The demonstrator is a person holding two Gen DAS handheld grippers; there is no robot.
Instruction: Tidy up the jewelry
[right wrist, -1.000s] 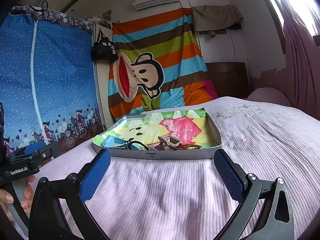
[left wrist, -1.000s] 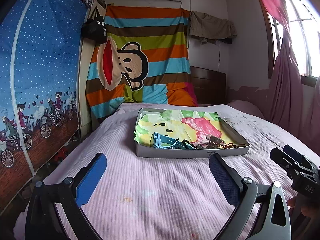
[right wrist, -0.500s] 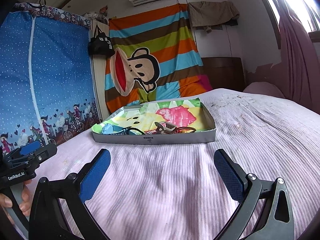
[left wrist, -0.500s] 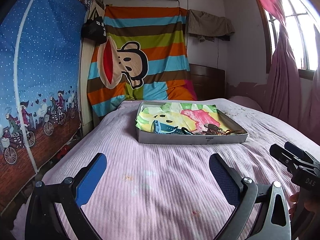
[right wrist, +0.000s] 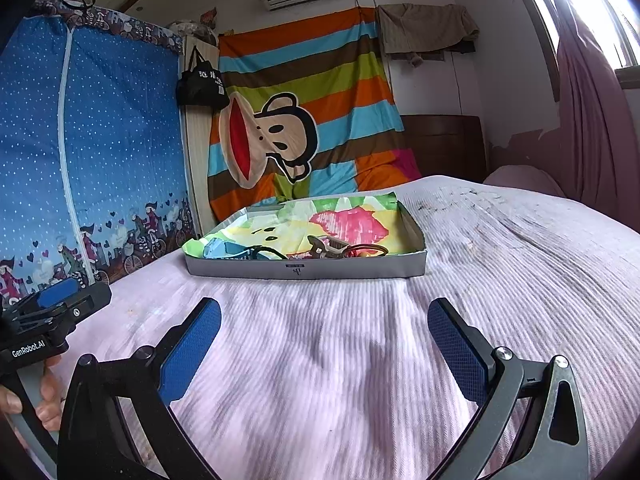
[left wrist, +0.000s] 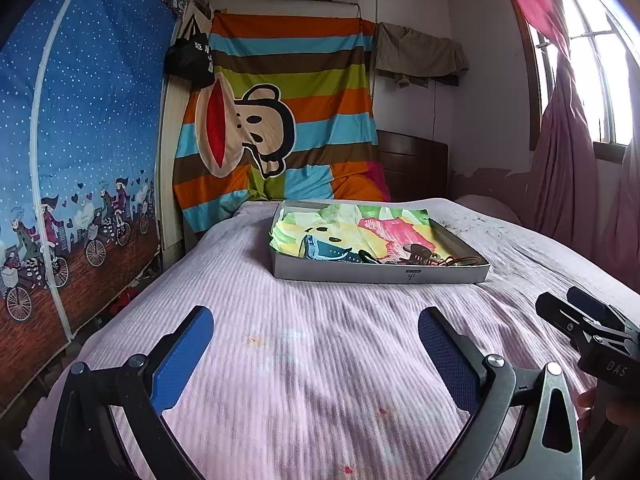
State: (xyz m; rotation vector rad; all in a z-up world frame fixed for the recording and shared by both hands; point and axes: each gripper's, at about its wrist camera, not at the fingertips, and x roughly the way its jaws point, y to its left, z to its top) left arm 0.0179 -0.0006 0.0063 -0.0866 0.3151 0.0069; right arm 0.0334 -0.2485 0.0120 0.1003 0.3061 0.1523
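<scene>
I hold both the left gripper [left wrist: 316,344] and right gripper [right wrist: 324,336] with jaws spread over the bed [left wrist: 320,360], well short of the jewelry tray [right wrist: 308,270]; tangled pieces risk snagging when lifted.

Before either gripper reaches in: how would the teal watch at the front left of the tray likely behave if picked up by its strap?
The teal watch would probably flop: its strap lies curved and looks flexible. A dark loop lies against it and might drag along. It seems light, so the shallow tray should hardly shift on the soft pink bedspread. Both the left gripper and the right gripper are open, well short of it.
</scene>
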